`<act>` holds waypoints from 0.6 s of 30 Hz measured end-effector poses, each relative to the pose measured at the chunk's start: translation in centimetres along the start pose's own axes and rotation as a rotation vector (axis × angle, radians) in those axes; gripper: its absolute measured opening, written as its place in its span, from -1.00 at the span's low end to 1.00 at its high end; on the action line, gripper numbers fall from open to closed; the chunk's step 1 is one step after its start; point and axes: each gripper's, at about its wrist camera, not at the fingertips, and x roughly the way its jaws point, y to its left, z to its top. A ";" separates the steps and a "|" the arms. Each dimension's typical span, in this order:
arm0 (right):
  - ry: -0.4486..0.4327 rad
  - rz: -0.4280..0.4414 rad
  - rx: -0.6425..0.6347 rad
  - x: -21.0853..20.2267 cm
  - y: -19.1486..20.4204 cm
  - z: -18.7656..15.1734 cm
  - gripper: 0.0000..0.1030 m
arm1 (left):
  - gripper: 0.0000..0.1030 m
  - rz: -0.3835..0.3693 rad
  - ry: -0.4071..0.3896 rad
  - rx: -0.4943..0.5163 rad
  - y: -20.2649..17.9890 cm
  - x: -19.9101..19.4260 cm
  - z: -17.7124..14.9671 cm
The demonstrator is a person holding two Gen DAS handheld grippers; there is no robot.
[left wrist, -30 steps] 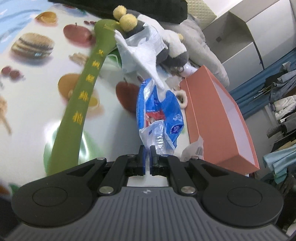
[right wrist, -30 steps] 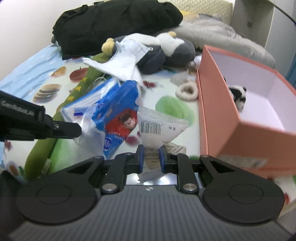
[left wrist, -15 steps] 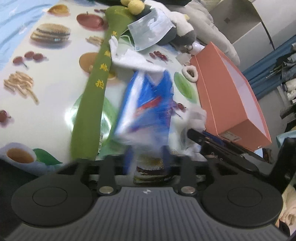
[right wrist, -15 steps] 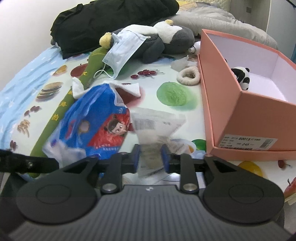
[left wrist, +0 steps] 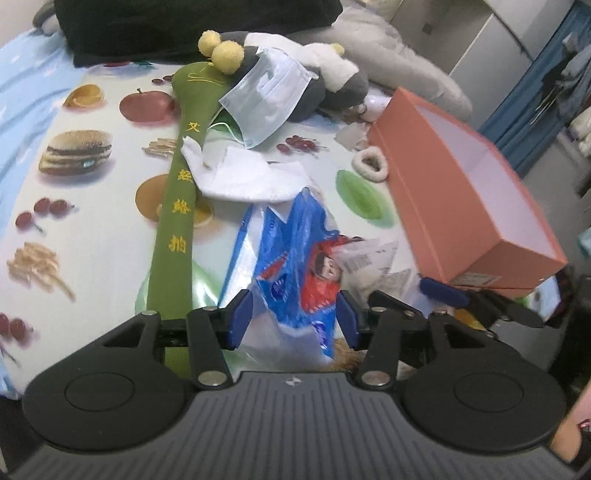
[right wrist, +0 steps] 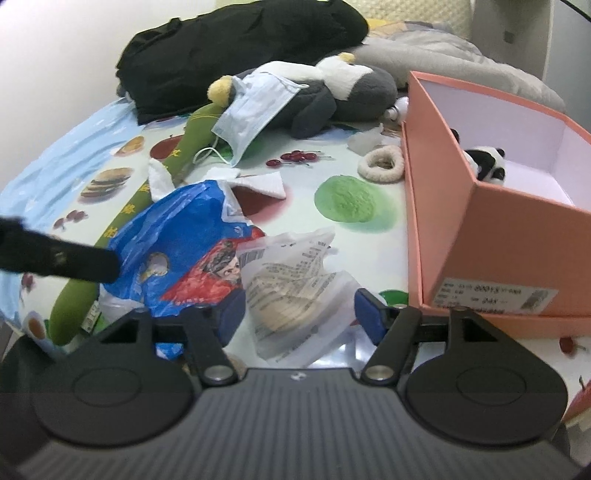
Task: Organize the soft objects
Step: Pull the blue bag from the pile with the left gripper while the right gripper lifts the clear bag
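On the fruit-print sheet (left wrist: 92, 258), the left gripper (left wrist: 295, 317) has just opened its jaws; the blue bag (left wrist: 295, 266) lies loose between them. Beside it, the right gripper (right wrist: 299, 314) has just opened too, around the clear packet (right wrist: 291, 280), near the orange box (right wrist: 480, 236).

White wall (right wrist: 74, 55) behind the bed — pale cabinets (left wrist: 461, 33) and blue curtain (left wrist: 546, 74) beyond.
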 end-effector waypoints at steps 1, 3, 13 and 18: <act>0.001 0.006 -0.006 0.1 0.0 0.1 0.36 | 0.08 0.000 0.003 0.000 0.0 0.3 0.2; 0.003 0.020 -0.011 0.5 -0.1 0.1 0.36 | 0.08 -0.005 -0.002 0.000 -0.2 0.7 0.7; -0.050 0.014 -0.128 1.4 0.1 0.6 0.36 | 0.08 0.061 0.002 0.056 -0.8 3.5 1.6; -0.028 0.040 -0.154 2.4 0.2 0.6 0.37 | 0.05 0.073 0.006 0.070 -1.3 4.8 1.9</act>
